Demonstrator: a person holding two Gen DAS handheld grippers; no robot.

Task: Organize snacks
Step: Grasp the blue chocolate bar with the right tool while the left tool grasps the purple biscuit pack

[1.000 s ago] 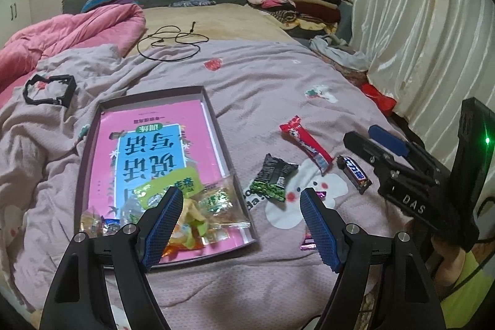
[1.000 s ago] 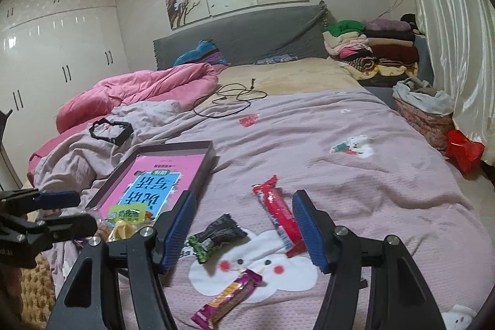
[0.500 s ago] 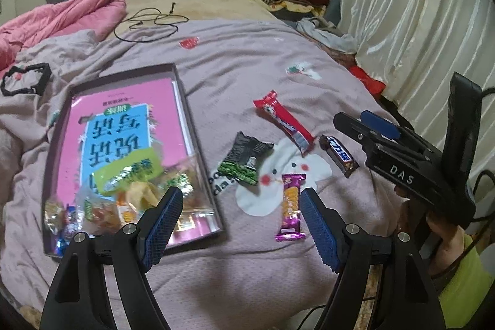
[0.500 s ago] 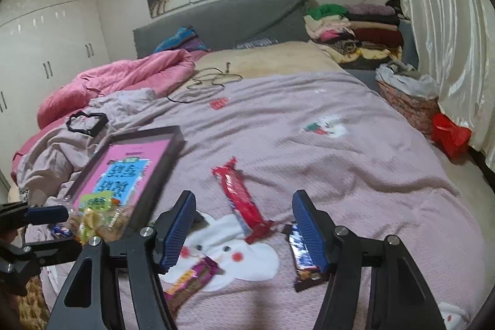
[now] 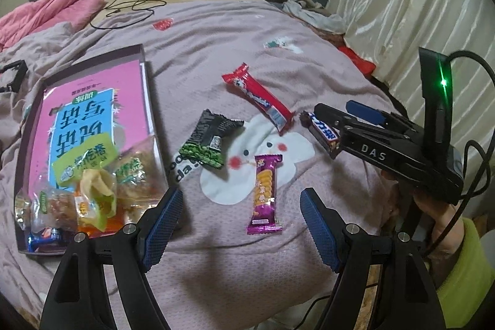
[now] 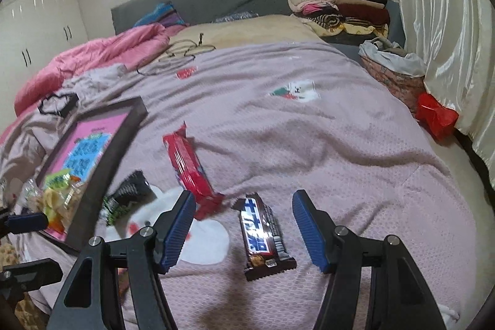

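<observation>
Both hand-held grippers are dropping toward the bed: right hand-held gripper (image 6: 244, 229), wide and empty, is now straddling the dark chocolate bar (image 6: 263, 240); left hand-held gripper (image 5: 239, 225), wide, is nearing the purple wafer (image 5: 264, 194), right of the box (image 5: 145, 76).

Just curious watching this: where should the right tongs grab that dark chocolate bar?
Probably across its narrow middle, from above. The chocolate bar lies flat on the bedspread, lengthwise between the open right tongs, long edges facing the pads.

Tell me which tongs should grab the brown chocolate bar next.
Right. The right tongs are open with the brown chocolate bar lying between their pads; the left tongs hover nearer the purple wafer bar.
</observation>
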